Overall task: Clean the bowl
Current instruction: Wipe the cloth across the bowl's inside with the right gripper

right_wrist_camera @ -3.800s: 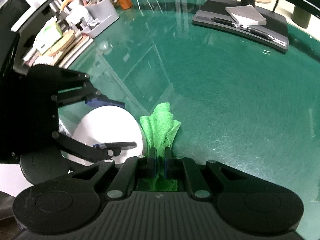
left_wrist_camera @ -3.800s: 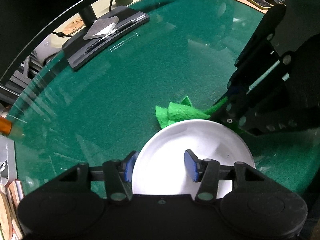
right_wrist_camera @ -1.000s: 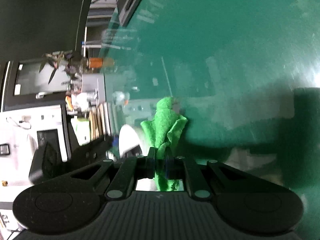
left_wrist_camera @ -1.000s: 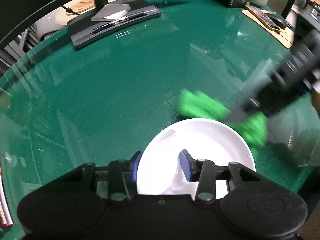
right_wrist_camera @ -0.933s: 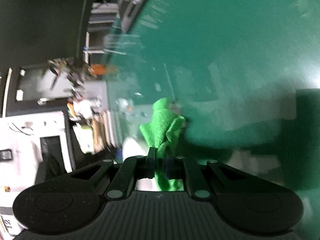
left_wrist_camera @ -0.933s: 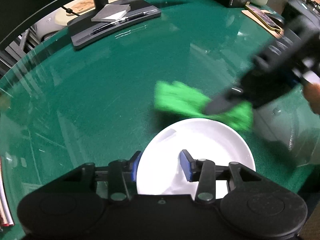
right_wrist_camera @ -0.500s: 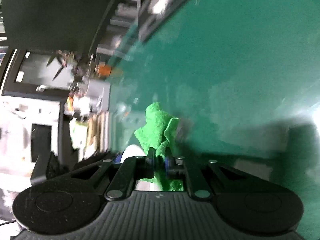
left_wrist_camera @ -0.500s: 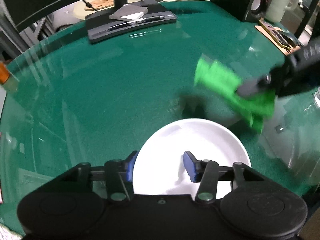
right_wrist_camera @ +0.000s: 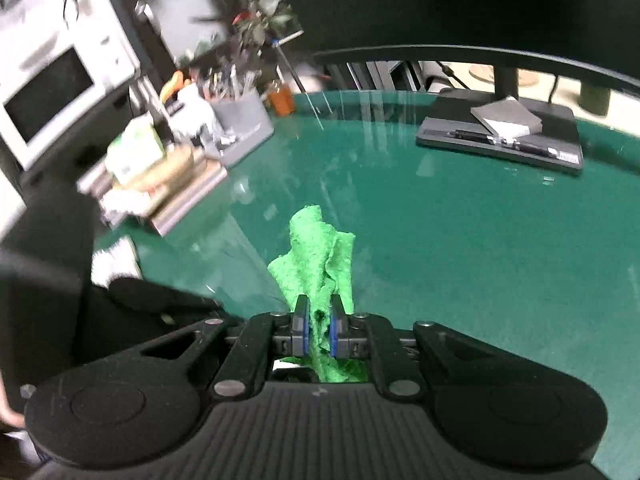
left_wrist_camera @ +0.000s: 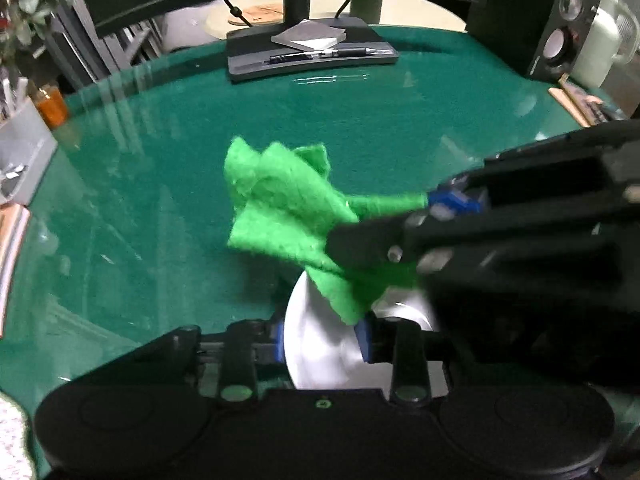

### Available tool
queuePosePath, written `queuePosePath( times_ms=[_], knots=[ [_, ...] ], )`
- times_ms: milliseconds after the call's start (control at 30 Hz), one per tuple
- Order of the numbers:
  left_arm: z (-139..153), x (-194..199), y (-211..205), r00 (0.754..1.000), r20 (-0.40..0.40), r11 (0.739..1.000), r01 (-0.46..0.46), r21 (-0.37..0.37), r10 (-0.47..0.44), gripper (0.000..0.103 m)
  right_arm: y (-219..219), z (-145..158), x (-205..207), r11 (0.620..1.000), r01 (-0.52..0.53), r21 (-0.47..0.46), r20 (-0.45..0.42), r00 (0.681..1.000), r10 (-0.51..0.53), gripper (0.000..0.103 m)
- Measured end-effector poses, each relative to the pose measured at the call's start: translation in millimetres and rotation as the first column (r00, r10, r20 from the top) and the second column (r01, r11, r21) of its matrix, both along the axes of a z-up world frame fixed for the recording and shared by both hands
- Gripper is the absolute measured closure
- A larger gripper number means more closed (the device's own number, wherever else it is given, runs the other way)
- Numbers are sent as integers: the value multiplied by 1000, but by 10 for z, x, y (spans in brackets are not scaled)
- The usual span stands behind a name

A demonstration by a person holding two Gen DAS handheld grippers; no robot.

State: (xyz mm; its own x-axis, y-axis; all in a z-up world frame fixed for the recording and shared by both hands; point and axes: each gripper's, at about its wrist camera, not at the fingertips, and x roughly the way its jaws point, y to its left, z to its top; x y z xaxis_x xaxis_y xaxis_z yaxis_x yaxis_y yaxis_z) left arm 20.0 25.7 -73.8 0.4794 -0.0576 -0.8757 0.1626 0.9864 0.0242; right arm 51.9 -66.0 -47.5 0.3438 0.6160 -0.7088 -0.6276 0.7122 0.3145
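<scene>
My left gripper (left_wrist_camera: 322, 338) is shut on the near rim of the white bowl (left_wrist_camera: 316, 354) and holds it tilted up off the green table. My right gripper (right_wrist_camera: 318, 330) is shut on the green cloth (right_wrist_camera: 316, 268). In the left wrist view the cloth (left_wrist_camera: 288, 208) hangs over the bowl's upper edge, with the right gripper (left_wrist_camera: 424, 216) coming in from the right just above the bowl. Much of the bowl is hidden behind the cloth and the right gripper.
A black tray (left_wrist_camera: 310, 56) with a pen and a grey pad sits at the table's far side. A grey organiser (right_wrist_camera: 240, 128), an orange jar (right_wrist_camera: 280, 100) and stacked books (right_wrist_camera: 168, 184) stand at the left. A speaker (left_wrist_camera: 558, 36) is at the far right.
The left gripper has lifted and tilted the bowl up from lying flat. The right gripper has swung the cloth from beside the bowl to over its upper edge.
</scene>
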Motion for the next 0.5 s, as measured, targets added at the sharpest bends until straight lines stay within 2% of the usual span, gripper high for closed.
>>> queuePosePath(
  times_ms=[133,233,333,433,500],
  knots=[
    [0,2,-35,1000,-1,999,-7,31,7,68,-90,-2,-2,999,49,-6,8,999,-49,97],
    [-1,-7,-59,1000,1,999,-18,49,18,67,-144,21,16,990,143,-14,18,990,-142,95],
    [4,-18,-9,999,-9,999,-44,25,44,66,-103,-17,13,990,141,4,-6,990,-141,94],
    [11,-45,-35,999,-3,998,-45,44,45,66,-129,-67,50,986,152,70,-64,987,-147,94],
    [9,-46,-74,999,3,997,-38,67,38,66,-149,-81,68,983,166,79,-70,985,-160,95]
  ],
)
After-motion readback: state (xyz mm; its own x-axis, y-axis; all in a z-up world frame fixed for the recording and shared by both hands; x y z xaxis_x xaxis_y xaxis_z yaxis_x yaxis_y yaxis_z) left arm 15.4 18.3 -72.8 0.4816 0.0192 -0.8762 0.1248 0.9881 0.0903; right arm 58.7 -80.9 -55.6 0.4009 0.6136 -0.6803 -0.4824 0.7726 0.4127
